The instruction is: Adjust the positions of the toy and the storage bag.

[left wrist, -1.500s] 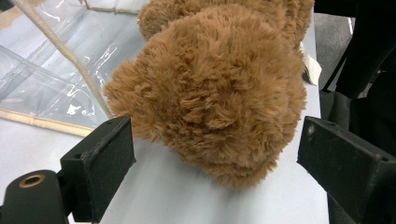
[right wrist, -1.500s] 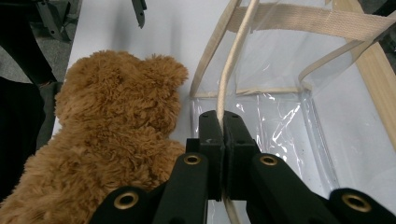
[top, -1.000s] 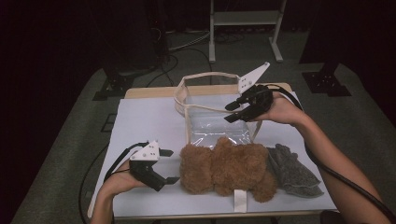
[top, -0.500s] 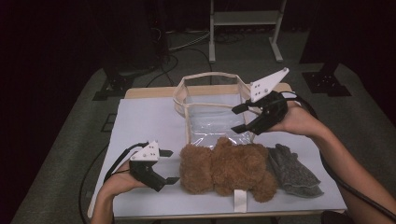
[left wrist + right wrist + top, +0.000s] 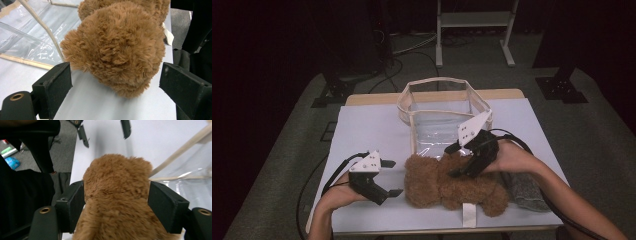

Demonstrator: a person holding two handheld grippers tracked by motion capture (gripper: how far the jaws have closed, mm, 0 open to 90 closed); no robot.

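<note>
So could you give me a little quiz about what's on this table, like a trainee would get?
1. True or false: the teddy bear lies inside the clear bag.
2. Which hand-held gripper straddles the bear: A left, B right?
3. What grey thing lies at the bear's right in the high view?

Key: 1 false, it lies on the table in front of the bag. 2 B, its jaws open on either side. 3 a grey cloth.

grey cloth (image 5: 523,192), white rack (image 5: 473,20), black cables (image 5: 404,57)
</note>
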